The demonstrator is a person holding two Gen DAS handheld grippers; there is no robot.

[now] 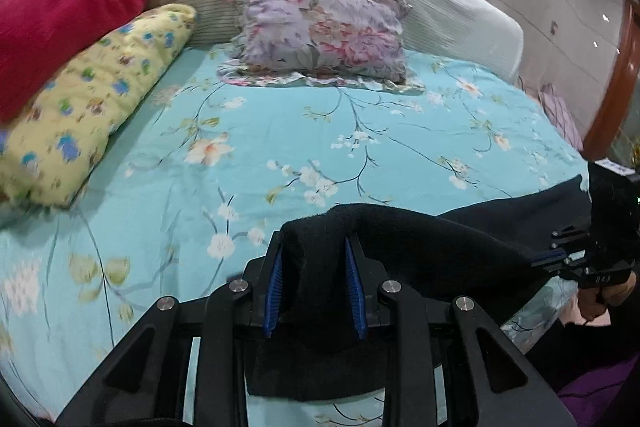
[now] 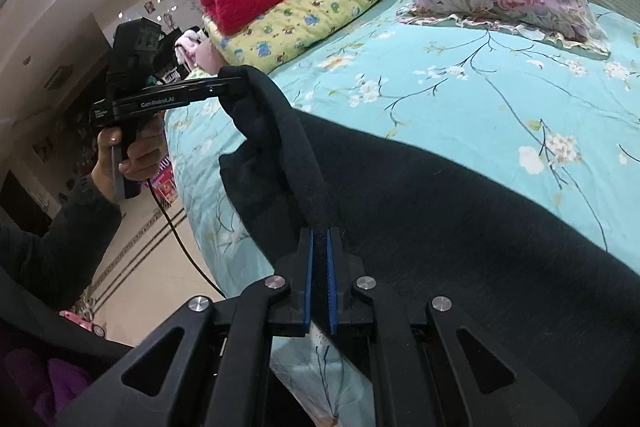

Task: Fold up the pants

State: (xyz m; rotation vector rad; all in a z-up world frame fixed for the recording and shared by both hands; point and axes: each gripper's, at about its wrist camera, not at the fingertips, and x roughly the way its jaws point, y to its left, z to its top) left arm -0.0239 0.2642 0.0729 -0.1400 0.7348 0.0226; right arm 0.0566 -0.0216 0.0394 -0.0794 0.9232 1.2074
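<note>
Left tongs [image 1: 314, 287] | we pinch a thick bunch of the black pants [image 2: 440, 195] | right tongs [image 2: 319, 279] nearly closed on its thin edge | pants lie on the bed [image 1: 360, 147], long axis running away rightward from the right tongs.

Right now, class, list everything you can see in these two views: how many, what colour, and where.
pants: one, black, across the near side of the bed, an edge lifted
bedsheet: one, turquoise with blossoms, over the bed
floral pillow: one, purple-pink, at the headboard
yellow quilt: one, rolled, along the bed's far side
red blanket: one, on the yellow quilt
left gripper: black, blue pads, clamped on pants fabric
right gripper: black, blue pads, shut on the pants' edge
</note>
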